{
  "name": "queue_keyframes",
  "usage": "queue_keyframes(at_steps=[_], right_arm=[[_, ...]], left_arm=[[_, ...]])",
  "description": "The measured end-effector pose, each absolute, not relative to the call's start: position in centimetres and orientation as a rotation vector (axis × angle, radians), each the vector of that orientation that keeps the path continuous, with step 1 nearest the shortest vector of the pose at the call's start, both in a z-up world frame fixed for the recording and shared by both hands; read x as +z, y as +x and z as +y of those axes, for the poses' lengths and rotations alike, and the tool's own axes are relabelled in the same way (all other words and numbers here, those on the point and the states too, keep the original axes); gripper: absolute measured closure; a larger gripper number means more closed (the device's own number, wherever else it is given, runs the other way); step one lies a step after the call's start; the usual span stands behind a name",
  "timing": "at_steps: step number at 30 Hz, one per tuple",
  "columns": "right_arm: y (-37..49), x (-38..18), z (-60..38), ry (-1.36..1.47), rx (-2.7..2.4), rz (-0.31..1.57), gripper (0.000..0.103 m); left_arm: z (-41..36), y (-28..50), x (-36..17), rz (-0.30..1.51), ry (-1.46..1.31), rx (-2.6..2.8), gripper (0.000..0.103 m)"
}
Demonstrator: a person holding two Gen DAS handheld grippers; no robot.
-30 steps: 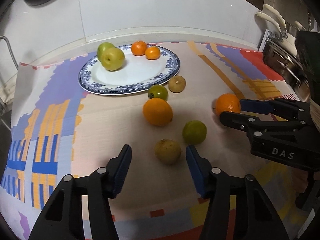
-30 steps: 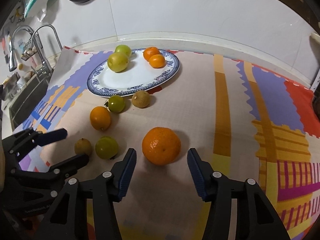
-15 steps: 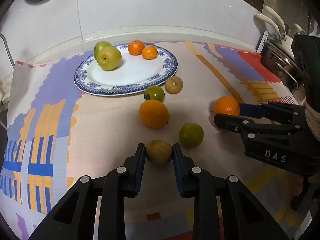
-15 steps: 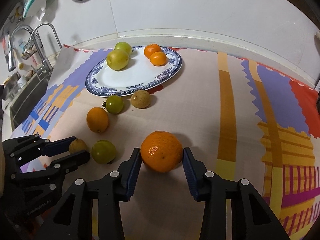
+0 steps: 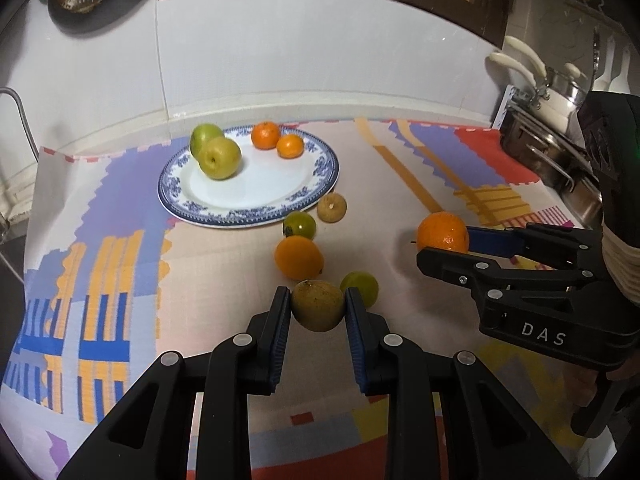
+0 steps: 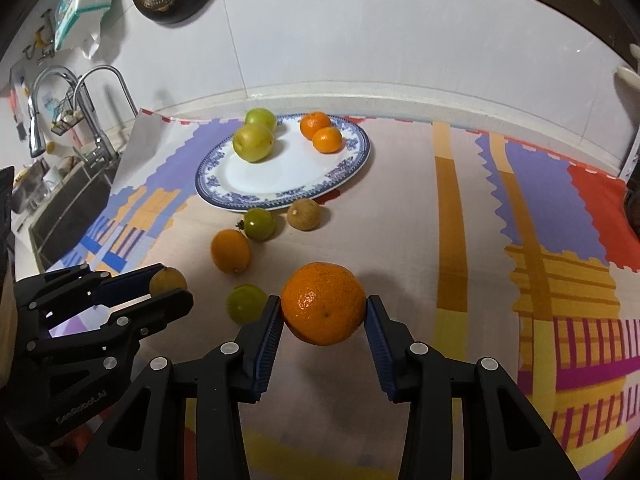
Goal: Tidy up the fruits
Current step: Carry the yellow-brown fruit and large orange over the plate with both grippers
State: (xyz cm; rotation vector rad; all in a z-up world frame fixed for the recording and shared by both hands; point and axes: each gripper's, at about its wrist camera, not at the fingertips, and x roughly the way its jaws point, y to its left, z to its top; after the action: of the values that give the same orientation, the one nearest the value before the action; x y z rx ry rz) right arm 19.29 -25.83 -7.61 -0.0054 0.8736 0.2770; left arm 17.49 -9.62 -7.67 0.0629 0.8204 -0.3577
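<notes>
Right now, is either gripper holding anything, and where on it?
Both are. The left gripper clamps the brownish-yellow fruit by its two sides; the right gripper clamps the big orange by its two sides.

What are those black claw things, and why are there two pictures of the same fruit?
The claws are grabbers that a person holds, one in each hand. Each has a small camera looking along its two fingers, so you get two pictures of one moment. In the left view, the left gripper squeezes a brownish-yellow fruit. In the right view, the right gripper squeezes a big orange. Both look lifted off the colourful mat. Behind them a blue-patterned plate holds two green apples and two small tangerines. Four more fruits lie loose on the mat.
</notes>
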Motion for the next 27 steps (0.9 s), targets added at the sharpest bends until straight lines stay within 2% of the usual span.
queue_keyframes(at_steps=[27], right_arm=[[15.5, 0.0, -21.0, 0.021, 0.258, 0.677, 0.06]], left_arm=[[-5.0, 15.7, -0.4, 0.597, 0.071, -0.43, 0.075]])
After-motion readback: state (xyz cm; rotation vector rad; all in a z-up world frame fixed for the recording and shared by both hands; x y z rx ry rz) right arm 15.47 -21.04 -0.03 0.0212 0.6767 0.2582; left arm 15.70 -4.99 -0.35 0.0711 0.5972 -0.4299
